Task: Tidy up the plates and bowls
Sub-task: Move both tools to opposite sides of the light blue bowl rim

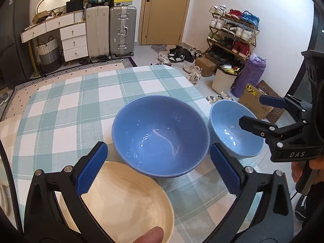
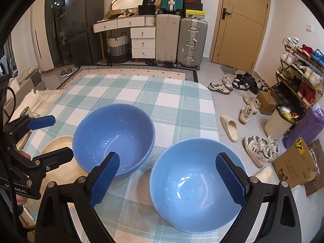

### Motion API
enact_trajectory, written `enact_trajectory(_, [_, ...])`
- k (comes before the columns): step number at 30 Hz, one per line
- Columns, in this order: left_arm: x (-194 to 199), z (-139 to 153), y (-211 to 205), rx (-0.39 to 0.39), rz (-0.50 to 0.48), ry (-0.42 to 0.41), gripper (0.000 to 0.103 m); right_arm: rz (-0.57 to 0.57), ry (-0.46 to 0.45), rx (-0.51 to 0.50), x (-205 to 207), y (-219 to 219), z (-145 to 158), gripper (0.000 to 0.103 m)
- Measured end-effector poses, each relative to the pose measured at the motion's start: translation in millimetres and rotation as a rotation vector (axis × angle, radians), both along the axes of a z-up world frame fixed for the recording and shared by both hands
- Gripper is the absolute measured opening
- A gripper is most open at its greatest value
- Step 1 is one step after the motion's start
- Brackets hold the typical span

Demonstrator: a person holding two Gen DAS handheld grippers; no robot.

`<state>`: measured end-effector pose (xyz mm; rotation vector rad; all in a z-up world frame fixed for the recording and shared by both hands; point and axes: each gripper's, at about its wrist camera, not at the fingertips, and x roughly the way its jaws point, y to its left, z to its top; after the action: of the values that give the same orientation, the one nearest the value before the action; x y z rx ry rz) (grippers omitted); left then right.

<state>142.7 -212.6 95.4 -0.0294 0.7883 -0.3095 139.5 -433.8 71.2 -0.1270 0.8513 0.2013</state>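
A large blue bowl [image 1: 161, 135] stands on the checked tablecloth [image 1: 81, 101]; it also shows in the right wrist view [image 2: 113, 137]. A smaller light blue bowl [image 1: 232, 129] stands to its right near the table's right edge, close under the right wrist camera [image 2: 194, 184]. A cream plate [image 1: 125, 204] lies in front of the large bowl, also at left in the right wrist view [image 2: 58, 143]. My left gripper [image 1: 158, 170] is open above the plate and the large bowl's near rim, empty. My right gripper [image 2: 168, 180] is open over the small bowl, one finger [image 1: 253, 125] above its inside.
The table's right edge [image 2: 214, 121] drops to a floor with scattered shoes [image 2: 259, 149], a cardboard box [image 2: 293, 168] and a white bin [image 1: 222, 79]. A shoe rack [image 1: 232, 38], suitcases [image 1: 121, 32] and a drawer unit [image 1: 73, 40] stand beyond the table.
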Motion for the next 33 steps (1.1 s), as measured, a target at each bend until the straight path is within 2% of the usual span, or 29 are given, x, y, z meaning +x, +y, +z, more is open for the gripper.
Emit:
enact_trajectory(8, [-24.9,12.8,-30.1,-0.004,-0.037,-0.059,0.100,-0.039,-0.047,0.020,-25.3,-37.1,22.8,0.099])
enact_trajectory(18, [-38.0,3.3,-79.6,0.019,-0.120,0.001,0.100,-0.092,-0.064,0.043,-45.1,-79.3,30.6,0.100])
enact_trajectory(23, [-31.0,-10.2,-98.9,0.057,-0.127,0.040,0.100,-0.116,-0.063,0.043,-50.1,-97.7,28.8,0.100])
enact_trajectory(26, [-24.5,-17.5,-108.7,0.045,-0.155,0.062,0.100,-0.126,-0.057,0.047,-50.7,-108.1,25.1,0.100])
enact_trajectory(33, [-8.1,-34.4,-127.5,0.050,-0.139,0.094,0.100,-0.155,-0.035,0.067,-47.0,-126.2,11.2,0.100])
